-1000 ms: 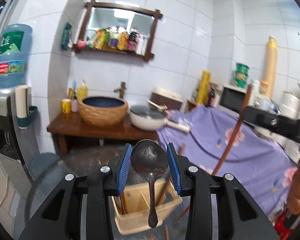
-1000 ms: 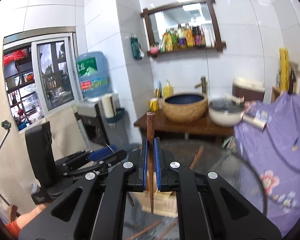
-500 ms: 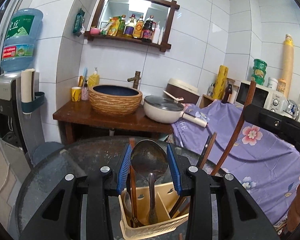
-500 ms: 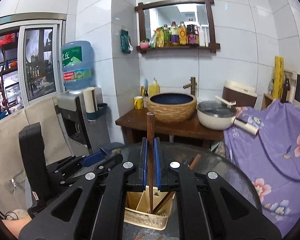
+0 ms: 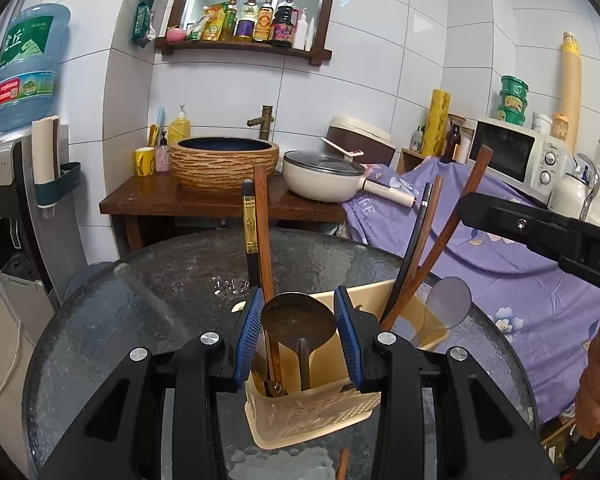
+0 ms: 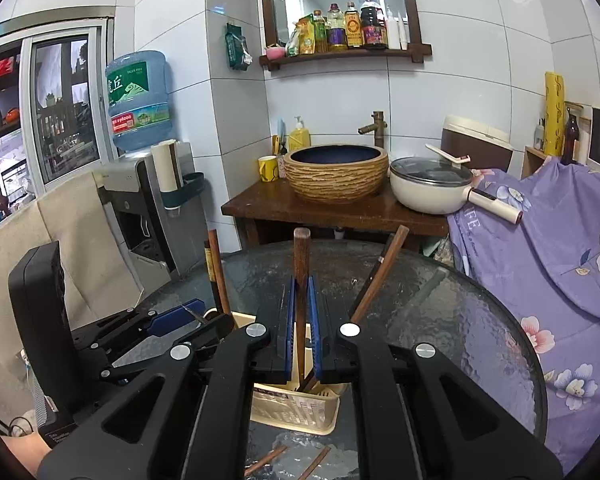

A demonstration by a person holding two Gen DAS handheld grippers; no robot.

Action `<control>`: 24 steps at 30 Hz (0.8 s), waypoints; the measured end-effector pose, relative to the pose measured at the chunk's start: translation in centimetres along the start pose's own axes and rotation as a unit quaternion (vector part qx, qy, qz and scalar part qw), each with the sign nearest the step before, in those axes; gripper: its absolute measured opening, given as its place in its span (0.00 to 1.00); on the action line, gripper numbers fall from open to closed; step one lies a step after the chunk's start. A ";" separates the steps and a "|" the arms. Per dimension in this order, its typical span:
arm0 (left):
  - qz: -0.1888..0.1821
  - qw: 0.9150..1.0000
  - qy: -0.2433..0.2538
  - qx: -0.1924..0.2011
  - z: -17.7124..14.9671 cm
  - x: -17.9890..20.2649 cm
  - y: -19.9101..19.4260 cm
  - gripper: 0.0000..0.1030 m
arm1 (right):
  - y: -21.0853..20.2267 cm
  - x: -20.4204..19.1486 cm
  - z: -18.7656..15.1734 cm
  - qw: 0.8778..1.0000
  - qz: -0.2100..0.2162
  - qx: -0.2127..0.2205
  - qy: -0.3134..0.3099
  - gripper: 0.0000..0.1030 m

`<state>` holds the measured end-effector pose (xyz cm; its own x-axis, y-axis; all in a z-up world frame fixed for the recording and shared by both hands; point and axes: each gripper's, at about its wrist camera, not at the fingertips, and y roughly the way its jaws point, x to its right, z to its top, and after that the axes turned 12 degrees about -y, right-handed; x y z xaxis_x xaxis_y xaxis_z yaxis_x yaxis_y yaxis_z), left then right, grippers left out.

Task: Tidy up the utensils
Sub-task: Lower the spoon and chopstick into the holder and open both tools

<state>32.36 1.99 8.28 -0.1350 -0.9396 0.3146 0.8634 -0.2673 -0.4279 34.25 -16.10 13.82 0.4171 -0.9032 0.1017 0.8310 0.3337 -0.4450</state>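
Left gripper (image 5: 298, 338) clamps the dull metal spoon (image 5: 299, 317) by its bowl, handle hanging into the beige plastic utensil caddy (image 5: 316, 408) on the glass worktop (image 5: 140, 312). Spoon is stiff, light, slick; a handle grip likely holds better. Right gripper (image 6: 300, 330) is closed on a brown wooden chopstick (image 6: 301, 264), rigid and light, over the caddy at 6 o'clock.

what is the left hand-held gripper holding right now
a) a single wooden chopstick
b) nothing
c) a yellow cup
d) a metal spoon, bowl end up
d: in the left wrist view the left hand-held gripper has its blue pads either side of the round bowl of the metal spoon, whose handle points down into the beige utensil basket.
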 end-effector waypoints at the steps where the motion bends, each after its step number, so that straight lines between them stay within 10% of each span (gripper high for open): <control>1: 0.003 1.000 0.009 0.003 -0.2 0.2 -0.1 0.35 | 0.1 0.0 -0.2 1.000 -0.001 -0.002 0.000 0.07; 7: 0.006 1.000 0.017 0.004 -0.4 0.5 -0.4 0.37 | 0.4 0.3 -1.0 1.000 -0.007 -0.008 0.008 0.07; 9: 0.001 1.000 0.014 0.007 -0.4 0.5 -0.8 0.52 | 0.3 0.4 -1.2 1.000 -0.005 -0.009 0.008 0.10; 13: -0.004 1.000 0.009 0.026 -0.8 0.5 -2.5 0.73 | -1.2 0.6 -1.7 1.000 -0.020 0.013 0.002 0.53; 24: 0.036 0.999 -0.003 -0.011 -7.0 -1.2 -6.1 0.92 | -6.2 -1.9 -8.3 0.999 -0.028 0.013 -0.044 0.55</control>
<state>23.86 3.20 4.58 -0.0694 -0.9554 0.2869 0.8601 -0.2030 -0.4680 25.28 -18.69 9.02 0.3998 -0.8935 0.2044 0.8628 0.2915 -0.4130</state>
